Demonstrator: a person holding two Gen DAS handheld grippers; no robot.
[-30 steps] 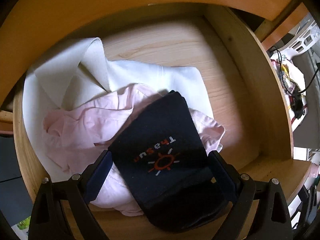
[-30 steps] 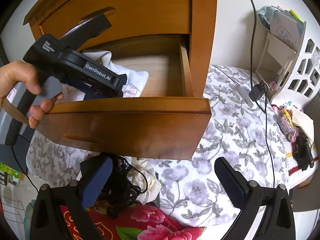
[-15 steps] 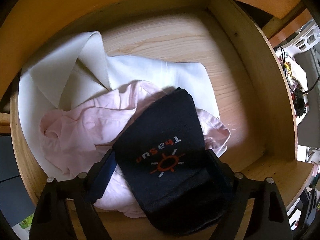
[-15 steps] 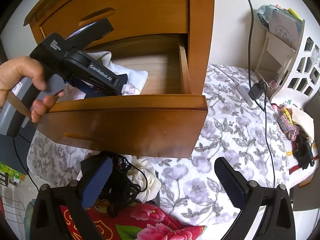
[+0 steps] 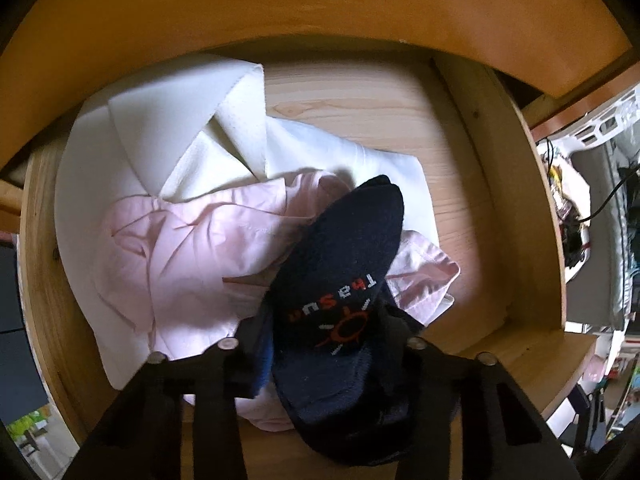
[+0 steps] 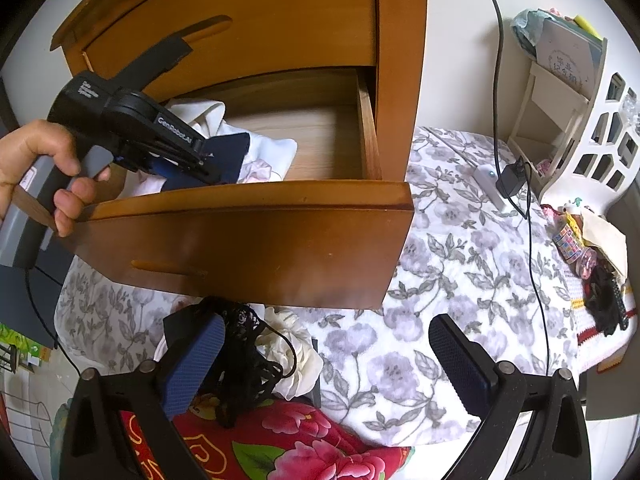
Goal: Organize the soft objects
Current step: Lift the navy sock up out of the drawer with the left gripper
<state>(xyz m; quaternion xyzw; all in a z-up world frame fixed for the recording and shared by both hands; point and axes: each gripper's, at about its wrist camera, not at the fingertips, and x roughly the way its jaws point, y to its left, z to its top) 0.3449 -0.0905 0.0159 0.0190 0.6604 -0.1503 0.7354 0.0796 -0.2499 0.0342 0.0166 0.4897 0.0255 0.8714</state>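
Left wrist view looks down on a dark navy sock (image 5: 340, 280) with an orange sun print, lying on a crumpled pink garment (image 5: 192, 248) inside an open wooden drawer (image 5: 516, 208). The left gripper (image 5: 324, 344) has its jaws closing on the sock, which sits between them and bunches up where the pads squeeze its near end. Under the pink garment lies a folded white shirt (image 5: 168, 136), its collar towards the back of the drawer; bare wood shows to the right of the pile.

From the right wrist view, a hand (image 6: 44, 172) holds the left gripper tilted down into the drawer, and the sock pokes up just past its tip. The right gripper (image 6: 324, 364) hangs below the drawer front with its jaws wide apart and nothing between the pads. Just beside its left finger (image 6: 192, 364) lie a black lace item (image 6: 244, 360) and a cream cloth (image 6: 296, 356) on a floral bedspread (image 6: 460, 264), with a red flowered fabric (image 6: 280, 440) nearer the camera.
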